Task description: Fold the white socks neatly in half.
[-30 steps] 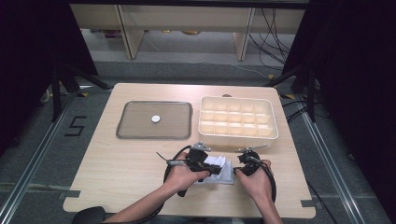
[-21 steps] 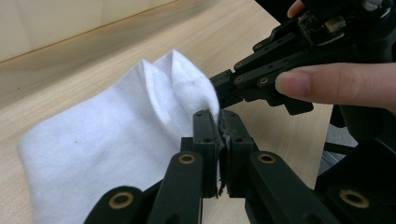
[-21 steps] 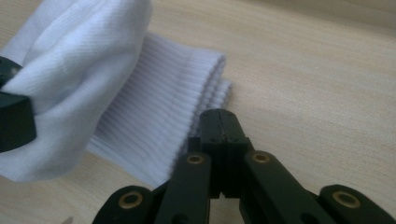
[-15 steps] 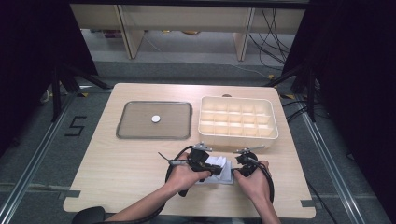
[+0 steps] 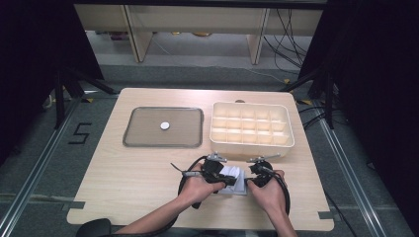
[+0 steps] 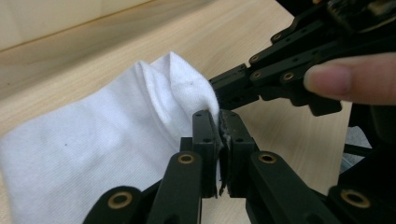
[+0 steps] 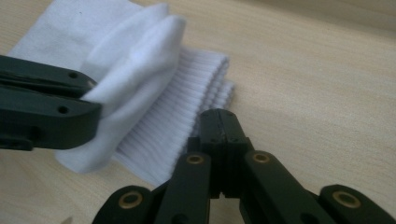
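Observation:
A white sock (image 5: 235, 179) lies folded near the table's front edge between both hands. My left gripper (image 5: 219, 174) is shut on a raised fold of the sock (image 6: 93, 140), and a thin edge of cloth shows between its jaws (image 6: 219, 117). My right gripper (image 5: 255, 173) is shut, its tip (image 7: 219, 115) resting against the sock's ribbed cuff (image 7: 187, 102); no cloth shows between its jaws. The right gripper view has the left gripper (image 7: 88, 100) pinching the smooth fold (image 7: 140, 56). The right gripper's jaws (image 6: 226, 88) meet the fold from the far side in the left gripper view.
A cream compartment box (image 5: 289, 134) stands just beyond the hands at the right. A grey tray (image 5: 128, 134) with a small white disc (image 5: 164, 126) lies at the back left. Bare wooden table (image 5: 123, 182) stretches to the left of the hands.
The right gripper has edged slightly left toward the sock. The left gripper keeps its hold and the sock has hardly moved.

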